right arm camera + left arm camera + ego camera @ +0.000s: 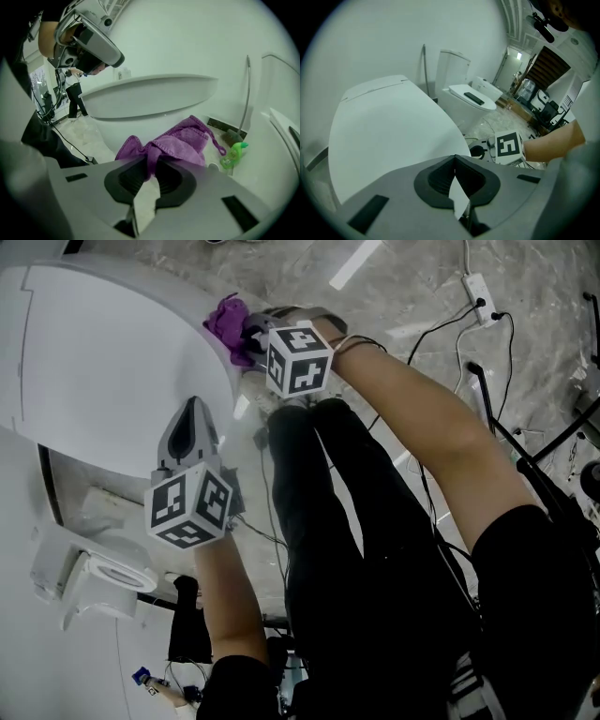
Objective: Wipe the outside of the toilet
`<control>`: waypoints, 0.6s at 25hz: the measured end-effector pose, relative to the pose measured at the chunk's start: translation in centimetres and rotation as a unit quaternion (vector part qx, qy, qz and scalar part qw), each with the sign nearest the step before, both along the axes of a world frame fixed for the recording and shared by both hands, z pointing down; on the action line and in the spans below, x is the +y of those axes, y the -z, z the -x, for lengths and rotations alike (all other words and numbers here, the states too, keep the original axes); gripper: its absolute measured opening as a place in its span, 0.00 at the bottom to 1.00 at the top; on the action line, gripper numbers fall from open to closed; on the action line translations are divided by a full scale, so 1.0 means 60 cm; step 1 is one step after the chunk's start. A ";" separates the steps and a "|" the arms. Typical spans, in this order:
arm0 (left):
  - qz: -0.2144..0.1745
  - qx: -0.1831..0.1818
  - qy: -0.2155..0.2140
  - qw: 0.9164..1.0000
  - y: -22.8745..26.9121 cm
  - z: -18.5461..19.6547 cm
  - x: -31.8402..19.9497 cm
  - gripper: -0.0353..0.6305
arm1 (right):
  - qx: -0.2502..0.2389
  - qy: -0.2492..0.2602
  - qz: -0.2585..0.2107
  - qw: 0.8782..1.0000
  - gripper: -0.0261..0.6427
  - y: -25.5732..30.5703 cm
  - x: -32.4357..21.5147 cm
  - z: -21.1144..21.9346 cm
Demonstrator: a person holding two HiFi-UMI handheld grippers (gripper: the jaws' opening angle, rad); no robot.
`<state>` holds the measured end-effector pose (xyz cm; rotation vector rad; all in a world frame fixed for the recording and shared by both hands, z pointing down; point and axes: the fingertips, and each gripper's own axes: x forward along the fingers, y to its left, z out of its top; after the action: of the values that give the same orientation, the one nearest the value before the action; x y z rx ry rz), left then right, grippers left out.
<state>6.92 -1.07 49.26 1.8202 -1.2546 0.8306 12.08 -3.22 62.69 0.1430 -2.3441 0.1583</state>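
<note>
A: Quick, R gripper [149,166] state?
B: Clamped on the cloth [173,140]. One fold runs down betw. its jaws, the rest bunches out in front. L gripper [454,159] has its jaws together w/ nothing in them, over the lid [384,136].
A: Cloth vs toilet?
B: At the toilet's [112,362] side, just under the lid edge, on the person's R. In the R gripper view it hangs in front of the bowl [108,123], right at the tool's tip. Prob. touching the wall, can't swear to it.
A: How to do the wipe well?
B: My take: press the bunched part flat on the wall, not the jaw tips, since hard plastic cleans nothing. Long strokes along the curve, top to bottom, each pass overlapping the last. Grip must be firm: only a fold is pinched, so a snag cld pull it free.
A: Anything in the way?
B: Green bottle [233,154] & what looks like a brush [231,137] stand near the base, just past the cloth's far end. Stop strokes short of them.
</note>
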 end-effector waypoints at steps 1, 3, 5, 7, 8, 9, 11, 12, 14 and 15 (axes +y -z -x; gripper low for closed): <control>0.001 -0.001 -0.003 1.000 0.001 -0.003 0.008 0.07 | -0.001 -0.004 -0.001 1.000 0.12 -0.001 0.001 0.001; 0.003 -0.003 -0.007 1.000 0.003 -0.008 0.019 0.07 | -0.006 -0.010 0.000 1.000 0.11 -0.001 0.002 -0.001; 0.004 -0.004 -0.007 1.000 0.005 -0.008 0.027 0.07 | -0.009 -0.012 0.004 1.000 0.11 0.001 0.004 -0.002; 0.005 -0.005 -0.006 1.000 0.006 -0.005 0.036 0.07 | -0.012 -0.012 0.008 1.000 0.11 0.003 0.009 0.000; 0.006 -0.006 -0.005 1.000 0.006 -0.004 0.040 0.07 | -0.013 -0.012 0.011 1.000 0.11 0.005 0.014 0.000; 0.007 -0.007 -0.004 1.000 0.006 -0.003 0.046 0.07 | -0.014 -0.010 0.014 1.000 0.11 0.007 0.021 -0.001; 0.007 -0.008 -0.001 1.000 0.008 -0.004 0.055 0.07 | -0.016 -0.005 0.019 1.000 0.11 0.010 0.036 -0.002; 0.006 -0.008 0.001 1.000 0.009 -0.006 0.059 0.07 | -0.017 -0.003 0.020 1.000 0.11 0.011 0.043 -0.004; 0.004 -0.005 0.004 1.000 0.011 -0.008 0.067 0.07 | -0.016 0.002 0.022 1.000 0.10 0.013 0.055 -0.006; 0.005 -0.003 0.007 1.000 0.012 -0.005 0.071 0.07 | -0.014 0.006 0.022 1.000 0.11 0.013 0.061 -0.005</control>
<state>7.24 3.16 48.56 1.8013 -1.2635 0.8342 12.40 0.44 61.91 0.1046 -2.3676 0.2068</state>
